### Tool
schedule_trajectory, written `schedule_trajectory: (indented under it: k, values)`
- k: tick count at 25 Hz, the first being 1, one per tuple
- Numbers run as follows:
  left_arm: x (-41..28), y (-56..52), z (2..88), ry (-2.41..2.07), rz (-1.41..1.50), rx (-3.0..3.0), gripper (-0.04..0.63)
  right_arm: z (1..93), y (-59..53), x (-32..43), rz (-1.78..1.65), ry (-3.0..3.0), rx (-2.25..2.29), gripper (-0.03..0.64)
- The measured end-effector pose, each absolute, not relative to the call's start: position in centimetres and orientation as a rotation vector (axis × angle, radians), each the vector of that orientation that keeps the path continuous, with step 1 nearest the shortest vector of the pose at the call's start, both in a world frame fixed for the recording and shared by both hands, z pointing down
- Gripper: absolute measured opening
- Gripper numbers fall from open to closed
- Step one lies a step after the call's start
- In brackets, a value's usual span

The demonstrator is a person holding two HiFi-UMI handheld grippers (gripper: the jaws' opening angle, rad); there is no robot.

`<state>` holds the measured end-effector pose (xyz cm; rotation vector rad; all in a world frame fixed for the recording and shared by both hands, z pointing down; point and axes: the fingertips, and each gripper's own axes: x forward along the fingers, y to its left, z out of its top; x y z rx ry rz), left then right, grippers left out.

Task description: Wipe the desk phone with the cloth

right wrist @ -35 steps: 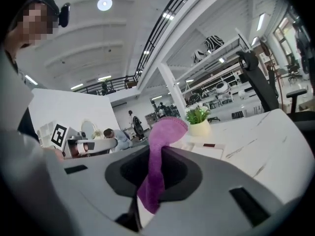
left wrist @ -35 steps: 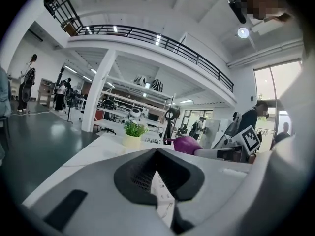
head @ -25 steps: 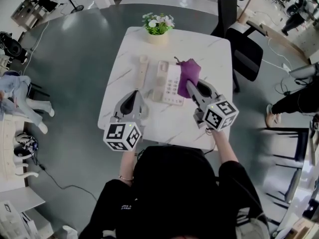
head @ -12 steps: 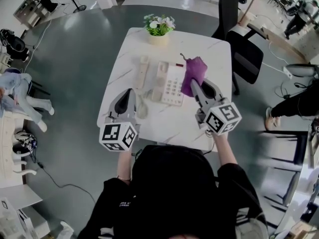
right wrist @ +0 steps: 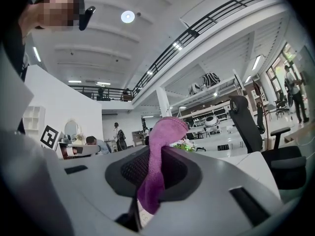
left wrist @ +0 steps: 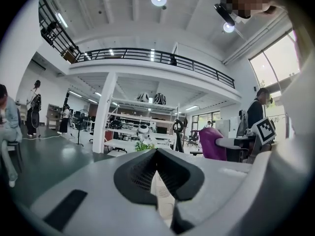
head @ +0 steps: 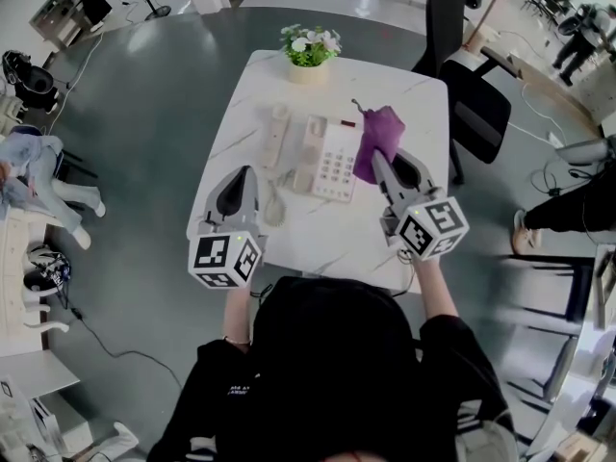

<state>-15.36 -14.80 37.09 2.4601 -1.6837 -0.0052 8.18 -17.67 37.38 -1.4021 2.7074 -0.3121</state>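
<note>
A cream desk phone (head: 327,159) lies on the white marble table (head: 416,104). Its handset (head: 275,135) rests off the cradle, just left of the base. My right gripper (head: 377,162) is shut on a purple cloth (head: 378,140), which hangs at the phone's right edge. The right gripper view shows that cloth (right wrist: 161,156) pinched between the dark pads and standing up past them. My left gripper (head: 242,173) hovers over the table's left part, near the coiled cord (head: 273,206), jaws together and holding nothing. The cloth (left wrist: 212,142) also shows in the left gripper view.
A potted plant (head: 308,49) stands at the table's far edge. A black office chair (head: 479,104) sits at the right side of the table. A person (head: 29,176) sits at the far left, another person's legs (head: 568,205) show at the right.
My right gripper has carried the cloth a little to the right and farther away, off the phone's right edge. My left gripper has drifted slightly left.
</note>
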Motion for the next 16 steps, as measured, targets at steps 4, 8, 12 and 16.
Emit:
schedule_trajectory:
  k: [4, 8, 12, 16]
  values:
    - [-15.36, -14.96, 37.26, -1.688, -0.001, 2.458, -0.003, 37.6, -17.89, 8.36, -0.305, 2.711, -1.406, 0.037]
    - [-15.54, -14.97, 37.14, -1.694, -0.004, 2.455, -0.003, 37.7, -17.97, 8.43, -0.306, 2.711, -1.409, 0.037]
    - [-15.6, -15.03, 37.16, -1.698, 0.006, 2.459, -0.003, 37.71, -18.06, 8.46, -0.297, 2.716, -1.414, 0.037]
    - [-15.62, -15.14, 37.26, -1.694, 0.002, 2.456, -0.003, 37.68, -18.18, 8.51, -0.288, 2.719, -1.421, 0.037]
